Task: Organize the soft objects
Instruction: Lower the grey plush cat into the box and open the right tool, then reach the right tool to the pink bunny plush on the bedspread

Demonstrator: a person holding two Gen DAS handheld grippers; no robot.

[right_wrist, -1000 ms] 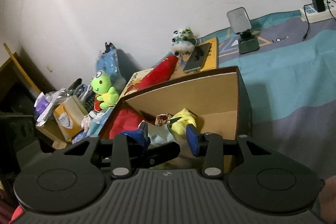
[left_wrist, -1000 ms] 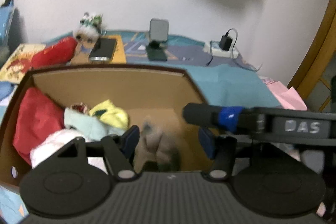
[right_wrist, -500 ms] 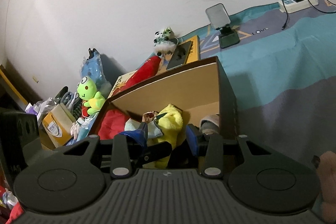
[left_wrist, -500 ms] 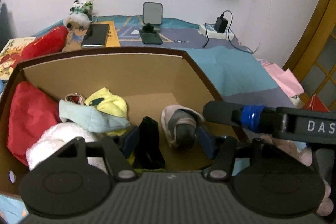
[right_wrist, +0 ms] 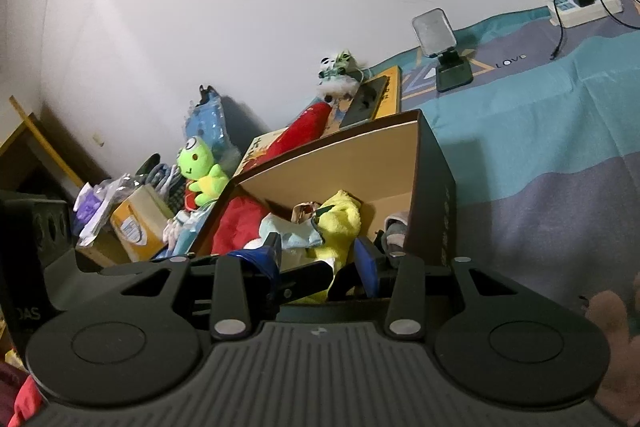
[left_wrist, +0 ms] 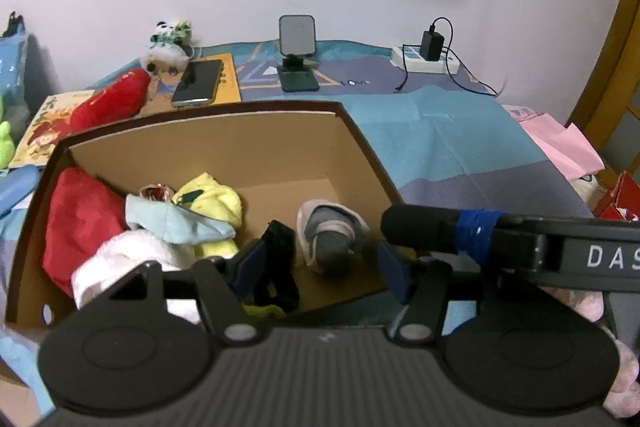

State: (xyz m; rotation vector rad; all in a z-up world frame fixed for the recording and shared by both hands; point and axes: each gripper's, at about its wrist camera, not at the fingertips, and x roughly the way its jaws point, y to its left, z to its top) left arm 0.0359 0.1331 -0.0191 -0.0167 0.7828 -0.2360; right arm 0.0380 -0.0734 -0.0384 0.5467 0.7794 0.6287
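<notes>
Several soft things, a grey-and-beige sock (left_wrist: 330,241) among them, are already laid in the brown cardboard box (left_wrist: 256,151) beyond both spread, empty grippers (left_wrist: 318,267) (right_wrist: 318,261); a green frog plush (right_wrist: 200,167) remains outside, leftward.

White letters "DAS" stand on the black bar (left_wrist: 592,255) crossing the left wrist view (cut off at the frame's edge). The patterned bedspread (right_wrist: 560,99) carries the small dark word "LOVE". Print on the picture book (left_wrist: 44,123) is unreadable.
</notes>
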